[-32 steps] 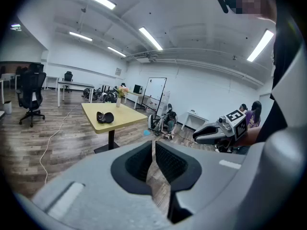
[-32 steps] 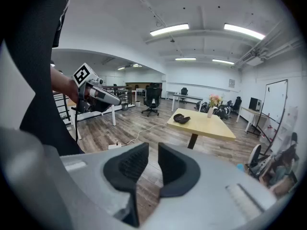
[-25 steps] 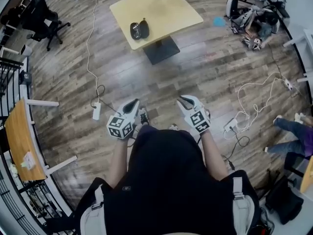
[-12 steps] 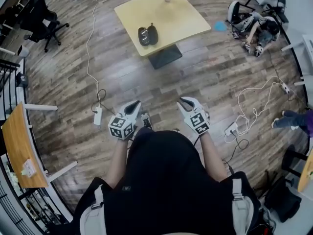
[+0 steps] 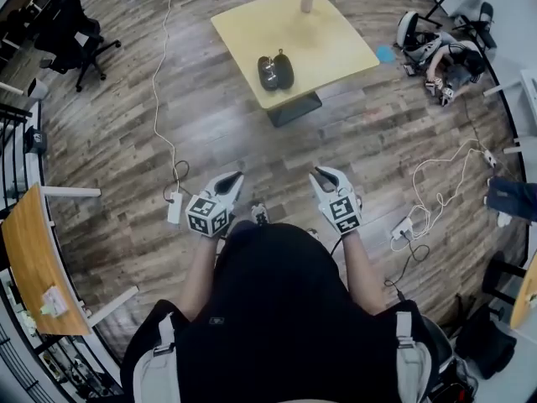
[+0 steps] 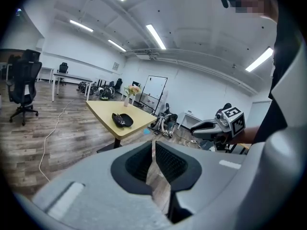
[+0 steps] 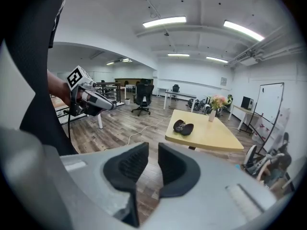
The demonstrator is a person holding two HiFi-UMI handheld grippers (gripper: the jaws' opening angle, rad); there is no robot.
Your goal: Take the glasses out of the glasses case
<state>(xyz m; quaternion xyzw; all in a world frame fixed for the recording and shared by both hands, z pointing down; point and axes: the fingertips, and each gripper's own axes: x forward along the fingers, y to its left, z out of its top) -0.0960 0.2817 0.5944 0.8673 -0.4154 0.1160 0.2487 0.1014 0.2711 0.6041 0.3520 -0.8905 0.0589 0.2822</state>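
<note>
Glasses case (image 5: 275, 70) open on yellow worktop (image 5: 336, 40) | left claw (image 5: 227, 180) nearly together, empty | right claw (image 5: 320, 175) nearly together, empty | both well apart from worktop

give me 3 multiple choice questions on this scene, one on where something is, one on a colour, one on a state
1. Where is the glasses case?
A. on the floor
B. on the table
C. on an office chair

2. What colour is the top of the table?
A. white
B. black
C. yellow

3. In what state is the glasses case?
A. lying open
B. closed flat
C. standing on end

Answers:
1 B, the head view shows it lying on the table.
2 C, the table is pale yellow in all three views.
3 A, its two dark halves lie spread side by side.
</note>
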